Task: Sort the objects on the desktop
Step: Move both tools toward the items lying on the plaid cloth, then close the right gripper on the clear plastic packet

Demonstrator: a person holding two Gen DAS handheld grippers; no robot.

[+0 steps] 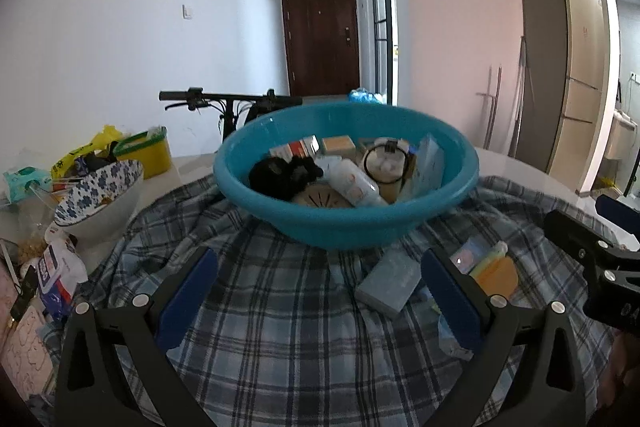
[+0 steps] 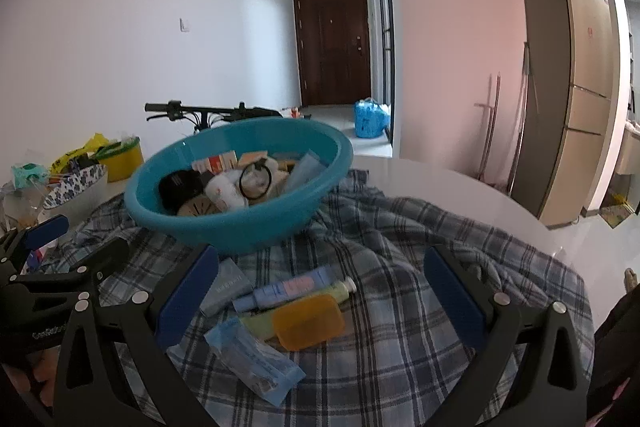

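Two views, and from my left wrist camera I see the teal basin on the checked cloth, holding a white bottle, a black bundle, small boxes and a round tin with a black ring. My left gripper is spread wide with nothing between its blue pads, low over the cloth in front of the basin. A grey box lies just before the basin, and at far left stands a blue-patterned bowl. From my right wrist camera the basin sits further left, and my right gripper, also spread and empty, hangs over things half hidden in the other view: an orange case, a pale blue tube, a green tube and a clear blue packet.
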